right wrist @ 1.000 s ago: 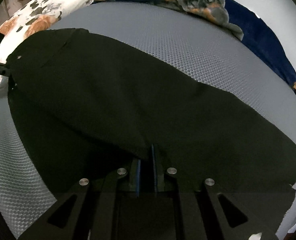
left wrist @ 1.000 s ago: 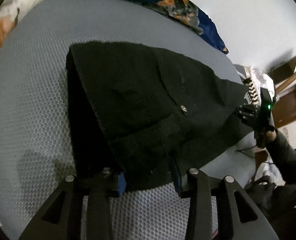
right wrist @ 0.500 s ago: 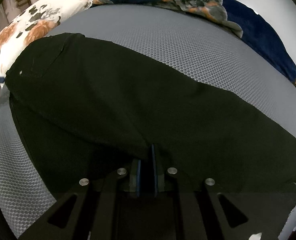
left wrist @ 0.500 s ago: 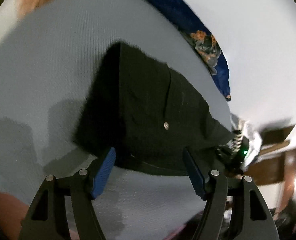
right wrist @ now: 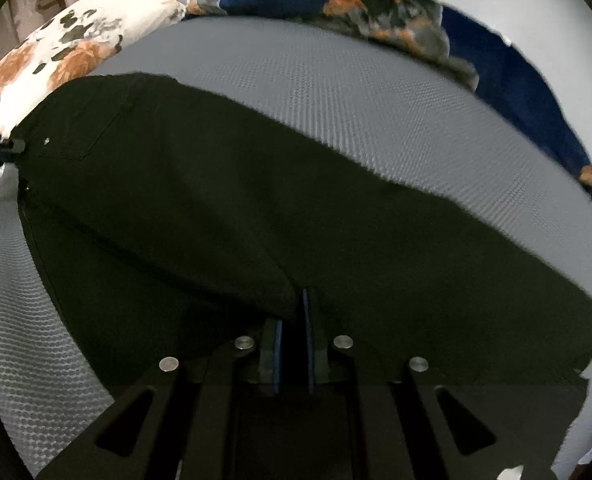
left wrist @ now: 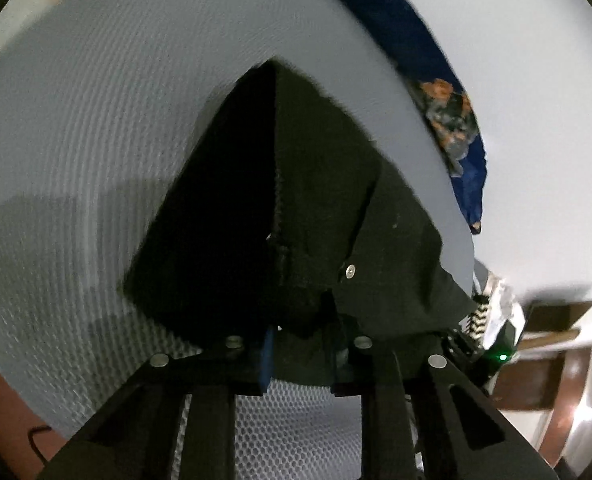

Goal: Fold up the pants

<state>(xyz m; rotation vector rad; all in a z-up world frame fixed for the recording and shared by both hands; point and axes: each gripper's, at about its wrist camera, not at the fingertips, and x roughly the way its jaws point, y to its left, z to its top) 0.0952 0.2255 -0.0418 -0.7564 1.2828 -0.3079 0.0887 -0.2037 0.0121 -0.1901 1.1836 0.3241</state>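
Note:
Black pants (right wrist: 223, 200) lie across a grey honeycomb-patterned bed (right wrist: 336, 92), one layer folded over another. In the left wrist view the waist end (left wrist: 316, 208) with a metal button rises as a dark peak. My left gripper (left wrist: 300, 342) has its jaws closing, and bunched waistband cloth sits pressed between the blue pads. My right gripper (right wrist: 293, 320) is shut on a fold of the pants near the middle of their length. The right gripper's body with a green light (left wrist: 500, 356) shows at the far end of the cloth.
A white floral pillow (right wrist: 67, 40) lies at the bed's far left corner. A dark blue floral blanket (right wrist: 436, 28) runs along the far edge by the white wall. Brown wooden furniture (left wrist: 536, 380) stands beyond the bed in the left wrist view.
My left gripper let go of the waist, spread wide while rolling, then closed again on the waistband. The right gripper stayed shut on its fold and kept still.

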